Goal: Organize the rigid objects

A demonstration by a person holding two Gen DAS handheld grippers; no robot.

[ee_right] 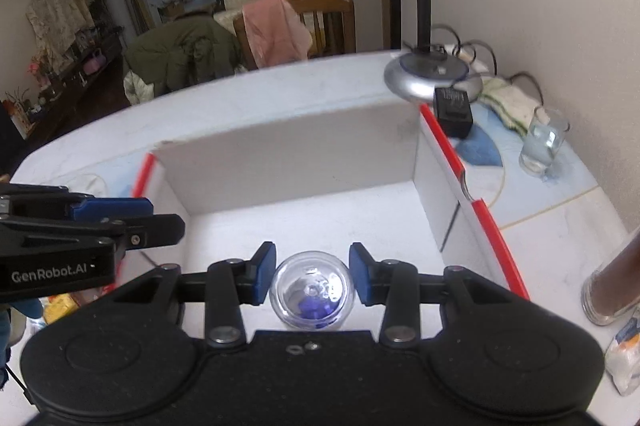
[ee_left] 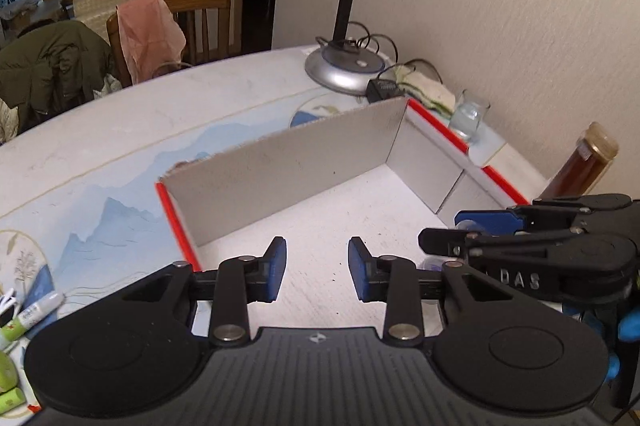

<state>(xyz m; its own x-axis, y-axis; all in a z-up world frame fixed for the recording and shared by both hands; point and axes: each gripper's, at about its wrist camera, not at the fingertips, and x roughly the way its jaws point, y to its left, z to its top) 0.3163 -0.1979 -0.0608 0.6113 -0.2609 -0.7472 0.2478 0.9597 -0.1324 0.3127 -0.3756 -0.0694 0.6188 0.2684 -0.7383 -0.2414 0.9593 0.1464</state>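
A: Where is the clear capsule ball (ee_right: 311, 293)?

B: Between the right gripper (ee_right: 312, 276) pads, over the near floor of the red-edged cardboard box (ee_right: 486, 226). Contact looks light; possibly just released.

A: And the left gripper (ee_left: 317, 268)?

B: Spread, holding nothing, clear of the drop zone.

Open box (ee_right: 304, 153) on the desk (ee_right: 280, 85), clear ball (ee_right: 311, 294) inside it between the right tool's (ee_right: 312, 276) fingers, left tool (ee_left: 317, 268) beside it over the box, lamp base (ee_right: 432, 75), adapter (ee_right: 454, 111) and glass (ee_right: 544, 141) behind right, jar (ee_left: 580, 165) right of the box
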